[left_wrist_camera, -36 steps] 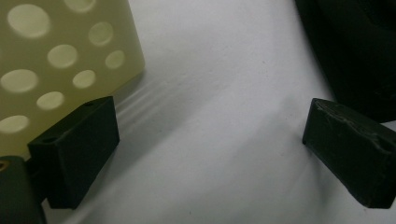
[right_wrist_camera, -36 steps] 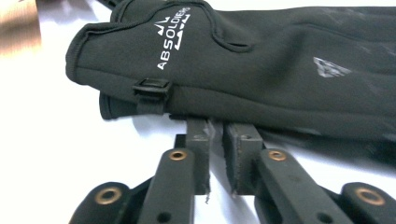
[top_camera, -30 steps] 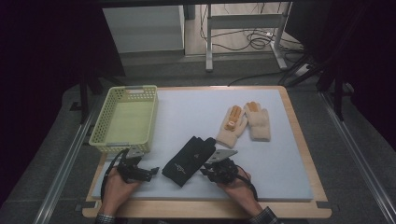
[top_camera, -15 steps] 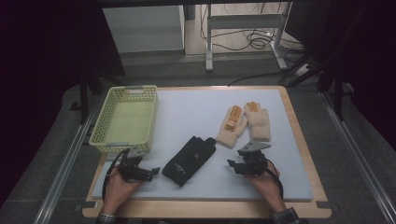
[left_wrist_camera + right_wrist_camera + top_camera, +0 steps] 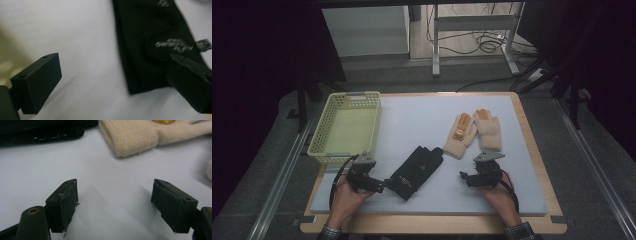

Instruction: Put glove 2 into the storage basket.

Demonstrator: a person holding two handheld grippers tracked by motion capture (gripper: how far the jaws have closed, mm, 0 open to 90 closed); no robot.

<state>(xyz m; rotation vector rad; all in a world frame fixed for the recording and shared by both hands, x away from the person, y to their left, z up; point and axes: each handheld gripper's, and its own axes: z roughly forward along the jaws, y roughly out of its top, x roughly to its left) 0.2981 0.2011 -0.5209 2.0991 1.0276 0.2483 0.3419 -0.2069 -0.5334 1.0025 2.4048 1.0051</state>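
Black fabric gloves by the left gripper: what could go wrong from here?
1. The black fabric gloves look stacked; the open left gripper has one jaw over their edge and might pinch only the top layer.
2. The open right gripper, its jaws just opened with nothing between them, points at the cream knitted gloves; these lie side by side, so one could get dragged.

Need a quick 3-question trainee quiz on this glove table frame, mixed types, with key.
1. True or false: the yellow basket holds a glove.
2. Which gripper is nearest the black gloves? A) left gripper B) right gripper
3. What lies between the right gripper's jaws in its own view?

Key: 1 false, it is empty. 2 A. 3 Nothing but the bare grey mat; the jaws stand open, short of the beige gloves.
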